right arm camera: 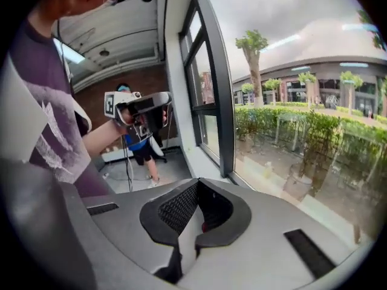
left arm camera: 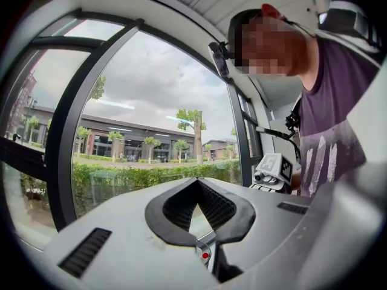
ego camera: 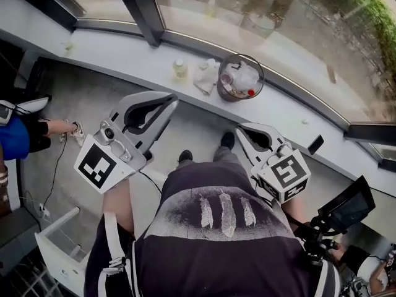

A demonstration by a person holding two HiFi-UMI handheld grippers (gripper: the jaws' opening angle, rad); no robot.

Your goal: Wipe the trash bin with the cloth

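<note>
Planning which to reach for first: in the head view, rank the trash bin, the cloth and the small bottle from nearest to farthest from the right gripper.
1. Trash bin, on the ledge, almost straight ahead of the right gripper.
2. Cloth, just left of the bin.
3. Bottle, farther left, beyond the cloth.

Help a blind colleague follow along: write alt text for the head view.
A person holds the left gripper and right gripper shut and empty, short of a window ledge bearing a trash bin, a white cloth and a bottle.
</note>
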